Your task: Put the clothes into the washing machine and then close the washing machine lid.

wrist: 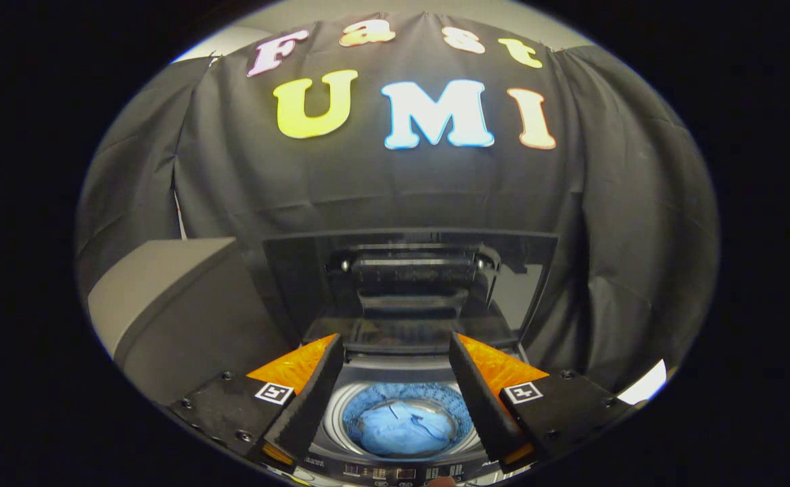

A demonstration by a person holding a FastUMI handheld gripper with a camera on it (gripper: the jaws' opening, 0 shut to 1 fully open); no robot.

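Observation:
A top-loading washing machine (395,368) stands just below and ahead of my fingers. Its dark glass lid (408,284) is raised upright against the booth's back wall. Down in the round drum (402,419) lies a light blue garment (405,429), crumpled in the middle. My gripper (395,352) hangs above the drum opening, open, its two fingers spread wide with nothing between them. The tips reach up close to the lower edge of the raised lid. The control strip (395,472) shows along the machine's near edge.
A grey slanted box or panel (165,297) stands to the left of the machine, close beside the lid. Black cloth hangs behind and to both sides of the machine.

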